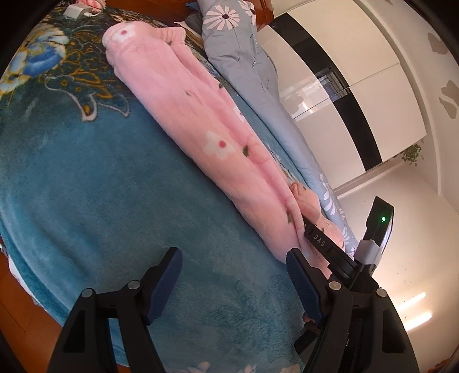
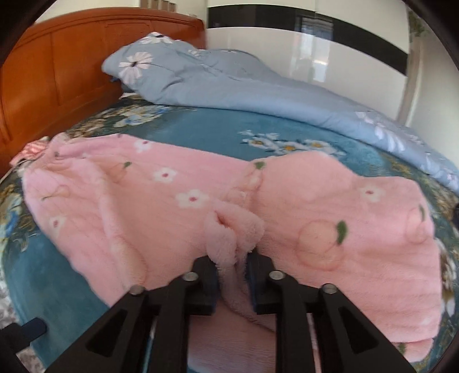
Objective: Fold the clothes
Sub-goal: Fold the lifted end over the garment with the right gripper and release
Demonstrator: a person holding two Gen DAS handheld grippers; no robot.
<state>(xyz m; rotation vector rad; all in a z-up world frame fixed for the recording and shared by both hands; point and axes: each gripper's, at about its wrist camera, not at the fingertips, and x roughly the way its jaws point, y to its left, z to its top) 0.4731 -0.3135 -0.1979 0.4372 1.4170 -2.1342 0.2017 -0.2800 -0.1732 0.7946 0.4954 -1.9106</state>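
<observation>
A pink fleece garment point(image 2: 143, 200) with white flowers and peach prints lies in a long folded strip across the teal blanket point(image 2: 215, 129). My right gripper point(image 2: 231, 262) is at its near edge with a bunched fold of the fleece between the jaws; the pads stand slightly apart and do not pinch it. In the left wrist view the same garment point(image 1: 200, 120) runs diagonally. My left gripper point(image 1: 233, 258) is open and empty over bare blanket point(image 1: 86, 186) beside the garment's near end. A black finger of the right gripper point(image 1: 321, 244) rests at that end.
A grey-blue daisy quilt point(image 2: 229, 86) is heaped along the far side of the bed. An orange wooden headboard point(image 2: 57, 71) stands at the left. A white and black wardrobe point(image 1: 344, 86) lies beyond the bed. A white charger point(image 1: 77, 11) sits near the headboard.
</observation>
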